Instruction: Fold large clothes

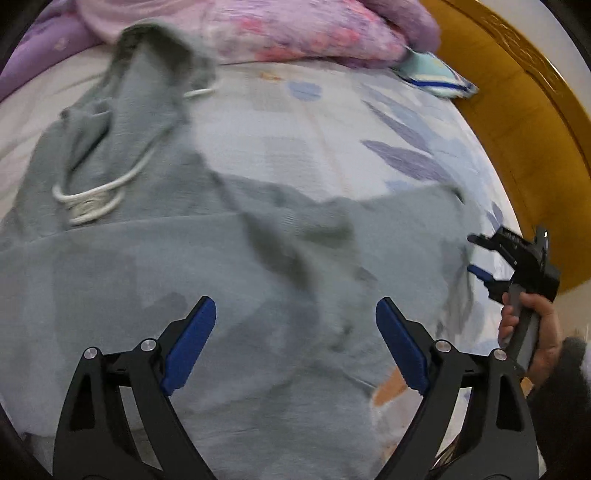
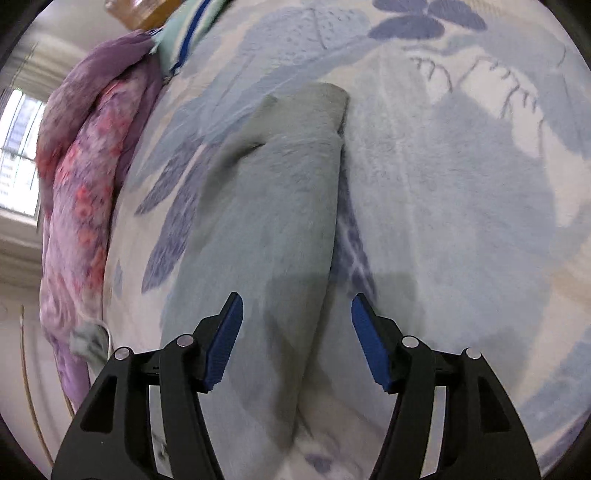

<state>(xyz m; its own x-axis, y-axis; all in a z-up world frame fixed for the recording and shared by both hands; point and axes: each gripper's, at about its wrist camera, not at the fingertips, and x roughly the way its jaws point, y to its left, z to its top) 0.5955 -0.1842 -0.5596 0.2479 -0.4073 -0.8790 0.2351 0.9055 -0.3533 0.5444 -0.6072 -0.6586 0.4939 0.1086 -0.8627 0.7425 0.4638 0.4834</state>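
Note:
A grey-green hoodie (image 1: 207,266) with a white drawstring (image 1: 92,199) lies spread on the bed, hood at the far left. My left gripper (image 1: 295,332) is open and empty, hovering over the hoodie's body. One sleeve (image 2: 280,206) stretches away from me in the right wrist view, cuff at the far end. My right gripper (image 2: 297,332) is open and empty just above that sleeve's near part. The right gripper also shows in the left wrist view (image 1: 480,254), held by a hand at the sleeve's edge.
The bed has a pale floral blanket (image 2: 461,184). A pink and purple quilt (image 1: 295,29) is bunched at the far end, also in the right wrist view (image 2: 85,184). A striped pillow (image 1: 436,77) lies by the wooden headboard (image 1: 517,110).

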